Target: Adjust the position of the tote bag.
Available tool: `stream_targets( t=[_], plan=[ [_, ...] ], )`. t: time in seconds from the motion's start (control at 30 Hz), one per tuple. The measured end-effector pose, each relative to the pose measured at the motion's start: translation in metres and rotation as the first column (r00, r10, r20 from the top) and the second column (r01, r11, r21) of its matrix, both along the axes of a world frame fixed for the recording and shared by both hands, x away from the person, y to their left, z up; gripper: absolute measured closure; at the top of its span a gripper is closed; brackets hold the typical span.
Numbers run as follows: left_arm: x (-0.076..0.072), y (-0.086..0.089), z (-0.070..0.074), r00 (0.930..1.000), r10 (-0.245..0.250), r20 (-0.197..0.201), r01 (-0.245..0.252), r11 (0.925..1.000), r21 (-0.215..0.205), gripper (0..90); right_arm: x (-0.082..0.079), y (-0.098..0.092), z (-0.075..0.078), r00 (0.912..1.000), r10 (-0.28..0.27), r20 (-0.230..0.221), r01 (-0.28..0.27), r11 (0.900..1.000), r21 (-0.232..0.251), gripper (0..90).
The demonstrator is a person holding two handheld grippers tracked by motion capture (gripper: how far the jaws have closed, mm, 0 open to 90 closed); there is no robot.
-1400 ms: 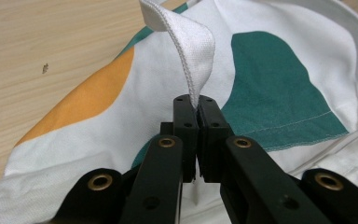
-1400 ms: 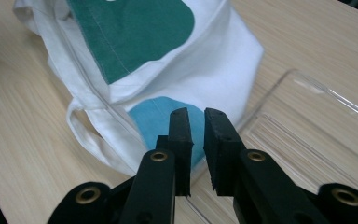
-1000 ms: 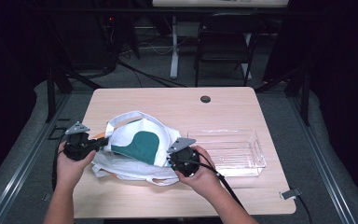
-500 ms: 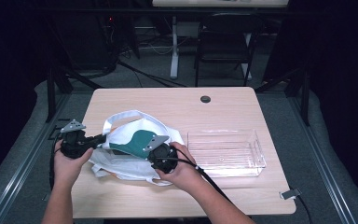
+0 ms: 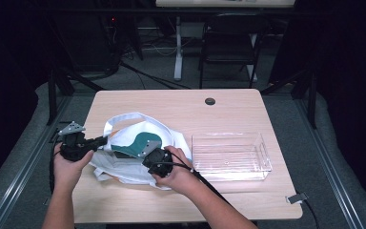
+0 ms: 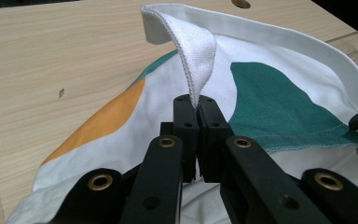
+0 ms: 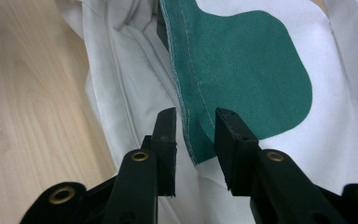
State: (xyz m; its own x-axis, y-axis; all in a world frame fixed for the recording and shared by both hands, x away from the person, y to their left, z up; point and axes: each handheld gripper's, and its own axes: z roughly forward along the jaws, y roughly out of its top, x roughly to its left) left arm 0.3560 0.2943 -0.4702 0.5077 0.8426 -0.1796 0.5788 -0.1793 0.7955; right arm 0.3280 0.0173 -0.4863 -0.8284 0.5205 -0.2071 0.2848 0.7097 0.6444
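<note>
White cloth bag (image 5: 133, 148) with green and orange patches, on wooden table (image 5: 181, 109) | left gripper (image 6: 195, 105): jaws clamped on bag's strap (image 6: 193, 51), which rises between them | right gripper (image 7: 196, 135): jaws apart, just been opening, green hem edge (image 7: 186, 116) lying between, pads not pressing | clear tray (image 5: 231, 155) beyond right gripper

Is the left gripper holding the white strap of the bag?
Yes, in the left gripper view the left gripper has its jaws closed on the white strap of the bag.
</note>
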Motion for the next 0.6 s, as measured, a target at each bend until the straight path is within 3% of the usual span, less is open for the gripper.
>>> stream_targets(
  t=[0.27,0.37,0.6],
  plan=[
    [-0.0006,0.0005,0.0005,1.0000,-0.003,0.000,0.003,1.0000,-0.003,88.0,-0.0004,0.0065,-0.0044,0.9995,0.004,0.030,-0.003,0.999,-0.034,68.8],
    [-0.0007,-0.0005,0.0003,1.0000,-0.003,-0.002,0.003,1.0000,0.000,88.0,-0.0012,0.0084,-0.0044,0.9989,0.014,0.044,-0.011,0.997,-0.072,71.4],
    [-0.0005,-0.0002,-0.0003,1.0000,-0.003,-0.001,0.003,1.0000,-0.001,88.0,0.0003,0.0075,-0.0026,0.9991,0.008,0.042,-0.006,0.998,-0.055,79.1]
  ],
)
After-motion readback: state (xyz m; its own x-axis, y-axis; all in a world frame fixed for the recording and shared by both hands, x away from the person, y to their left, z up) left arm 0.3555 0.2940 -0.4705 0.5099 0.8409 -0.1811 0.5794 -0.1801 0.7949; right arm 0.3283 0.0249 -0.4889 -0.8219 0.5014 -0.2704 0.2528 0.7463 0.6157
